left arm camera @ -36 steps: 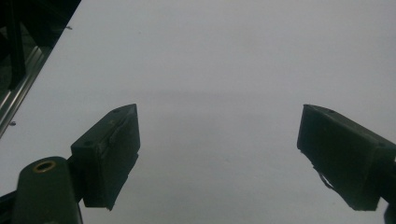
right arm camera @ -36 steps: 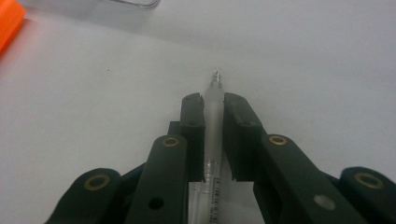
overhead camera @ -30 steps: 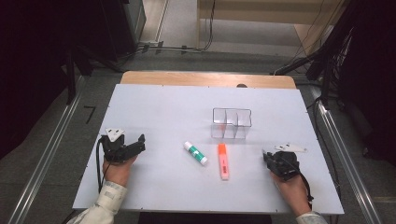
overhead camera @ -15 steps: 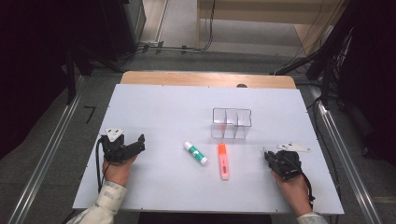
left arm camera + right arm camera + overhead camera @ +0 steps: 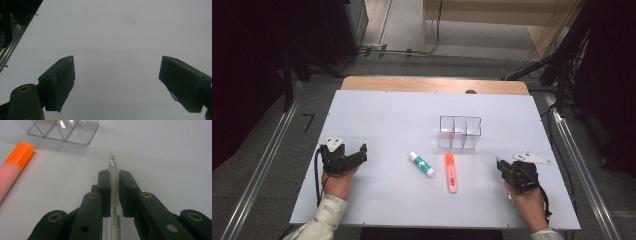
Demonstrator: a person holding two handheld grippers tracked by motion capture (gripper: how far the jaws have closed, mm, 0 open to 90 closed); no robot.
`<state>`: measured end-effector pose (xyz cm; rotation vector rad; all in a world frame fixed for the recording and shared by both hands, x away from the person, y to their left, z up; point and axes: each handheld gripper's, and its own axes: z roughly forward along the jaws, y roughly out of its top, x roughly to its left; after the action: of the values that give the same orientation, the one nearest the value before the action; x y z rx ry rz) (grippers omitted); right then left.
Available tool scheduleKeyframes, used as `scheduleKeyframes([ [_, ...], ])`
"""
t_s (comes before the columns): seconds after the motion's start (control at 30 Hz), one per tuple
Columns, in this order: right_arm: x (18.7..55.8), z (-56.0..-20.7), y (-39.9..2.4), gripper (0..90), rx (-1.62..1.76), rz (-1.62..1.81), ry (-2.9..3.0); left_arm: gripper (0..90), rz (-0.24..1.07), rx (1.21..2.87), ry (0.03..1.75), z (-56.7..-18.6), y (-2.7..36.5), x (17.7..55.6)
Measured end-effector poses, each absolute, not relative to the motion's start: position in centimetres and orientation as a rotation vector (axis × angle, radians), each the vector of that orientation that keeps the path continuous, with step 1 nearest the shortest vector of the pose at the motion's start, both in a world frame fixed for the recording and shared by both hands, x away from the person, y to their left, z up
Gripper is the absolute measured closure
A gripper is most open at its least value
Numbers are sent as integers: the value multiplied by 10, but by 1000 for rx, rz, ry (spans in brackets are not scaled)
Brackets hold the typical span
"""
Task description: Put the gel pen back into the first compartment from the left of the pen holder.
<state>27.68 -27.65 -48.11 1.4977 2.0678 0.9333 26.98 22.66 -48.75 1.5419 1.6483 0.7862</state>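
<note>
Here, in the right gripper view, a firm pinch by the right gripper on a thin pen, both black jaws pressed flat against the barrel from its two sides, with no free gap left. Held along the jaws and not across them, probably to keep the pen steady and to aim its tip forward, toward the clear box a little ahead. Hard to tell whether lifted or resting on the table. Barrel of clear, smooth plastic, round and narrow, with small print near the back and a shiny pointed metal tip just past the jaw ends. In the high view, the same right gripper low at the near right part of the table, the left gripper well apart at the near left, seemingly parked out of the way. In the left gripper view, left gripper spread wide over bare matte white surface, nothing between its blocky black pads. Between the two hands, an orange marker with a brighter cap, lying flat just in front of the box, and beside it a white glue stick with a green cap, lying slanted. Box of thin transparent plastic, upright, divided by slanted walls into compartments, open at the top, likely meant to receive the pen.
</note>
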Motion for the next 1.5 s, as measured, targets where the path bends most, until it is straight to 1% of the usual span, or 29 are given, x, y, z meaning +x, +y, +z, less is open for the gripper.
scheduleKeyframes([
  [0.6, 288, -454, -263, 788, 1448, 1086, 2047, 140, 784, 1543, 1653, -488, 227, 270],
  [0.93, 302, -444, -239, 788, 1378, 1121, 2062, 140, 782, 1543, 1654, -488, 228, 270],
  [1.23, 315, -428, -216, 788, 1306, 1163, 2072, 140, 780, 1543, 1654, -489, 228, 270],
  [1.5, 327, -419, -207, 788, 1293, 1173, 2079, 140, 780, 1541, 1653, -489, 228, 270],
])
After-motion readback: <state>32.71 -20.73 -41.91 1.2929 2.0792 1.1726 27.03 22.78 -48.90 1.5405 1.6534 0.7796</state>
